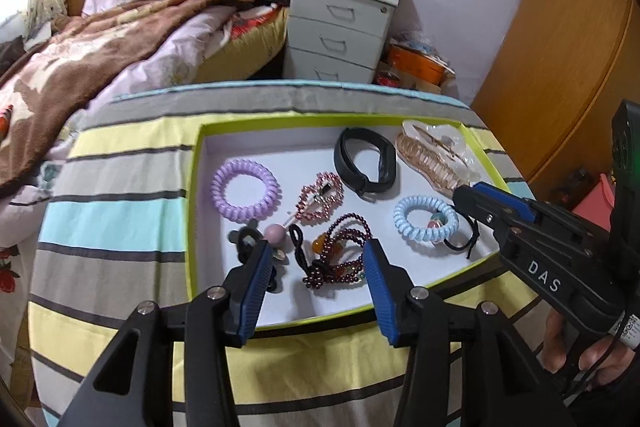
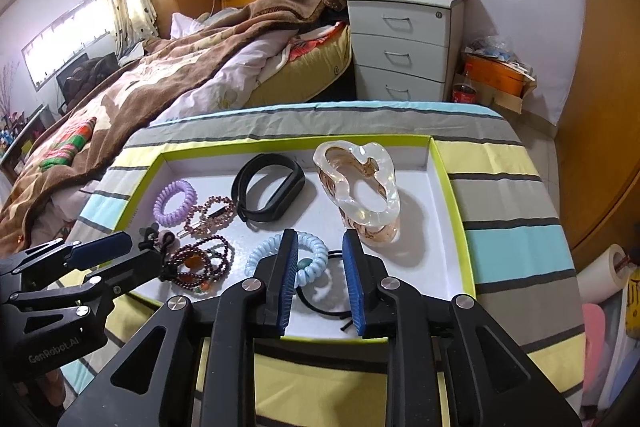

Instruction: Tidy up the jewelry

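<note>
A dark-red beaded bracelet (image 1: 340,255) lies coiled by the near edge of the white, green-rimmed tray (image 1: 192,211), partly hidden behind the left gripper (image 1: 316,279), whose ribbed blue jaws gape empty, while the right gripper (image 2: 320,283) stands half-open, empty, over a pale-blue spiral hair tie (image 2: 312,259).

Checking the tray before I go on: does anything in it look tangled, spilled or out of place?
Nothing spilled; everything sits inside the tray. Only the dark red bead strands look untidy, heaped in a tangle with a black cord at the near edge.
</note>
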Demonstrator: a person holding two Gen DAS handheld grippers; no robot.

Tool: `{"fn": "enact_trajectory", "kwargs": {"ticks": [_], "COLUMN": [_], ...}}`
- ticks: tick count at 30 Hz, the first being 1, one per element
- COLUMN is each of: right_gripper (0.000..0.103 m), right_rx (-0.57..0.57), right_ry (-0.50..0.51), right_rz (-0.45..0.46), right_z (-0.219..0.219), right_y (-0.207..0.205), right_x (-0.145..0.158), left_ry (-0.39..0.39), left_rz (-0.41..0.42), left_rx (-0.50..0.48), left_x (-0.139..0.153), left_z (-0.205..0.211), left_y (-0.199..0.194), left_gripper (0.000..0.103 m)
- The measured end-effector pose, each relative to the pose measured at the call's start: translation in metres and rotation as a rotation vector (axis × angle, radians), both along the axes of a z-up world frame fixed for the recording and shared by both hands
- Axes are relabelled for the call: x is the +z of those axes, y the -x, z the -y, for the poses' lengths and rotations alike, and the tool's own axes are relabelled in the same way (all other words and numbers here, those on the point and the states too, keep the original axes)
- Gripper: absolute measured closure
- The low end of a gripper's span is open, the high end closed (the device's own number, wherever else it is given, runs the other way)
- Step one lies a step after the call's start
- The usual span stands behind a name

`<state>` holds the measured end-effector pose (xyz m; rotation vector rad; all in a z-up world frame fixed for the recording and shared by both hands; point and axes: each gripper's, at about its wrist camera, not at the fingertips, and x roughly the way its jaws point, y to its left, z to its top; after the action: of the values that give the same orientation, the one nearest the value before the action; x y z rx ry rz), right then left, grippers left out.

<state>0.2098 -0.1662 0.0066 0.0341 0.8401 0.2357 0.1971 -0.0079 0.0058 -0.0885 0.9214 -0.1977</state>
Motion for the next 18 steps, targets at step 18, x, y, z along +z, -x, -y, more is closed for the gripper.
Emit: {"fn": "enact_trajectory", "kwargs": {"ticks": [18], "right_gripper": [0.06], "right_rx": [-0.024], "right_ry": [0.033], "right_rz": [0.1], "right_z": [0.004], "right_y": [0.068], "right_x": [0.019], "left_ry": [-0.102], "left_rz": [0.076], "left_rx": [0.1], "left_x": [0.016], "left_z": [0.0], "left_y": [0.051], "left_gripper": [0.049]}}
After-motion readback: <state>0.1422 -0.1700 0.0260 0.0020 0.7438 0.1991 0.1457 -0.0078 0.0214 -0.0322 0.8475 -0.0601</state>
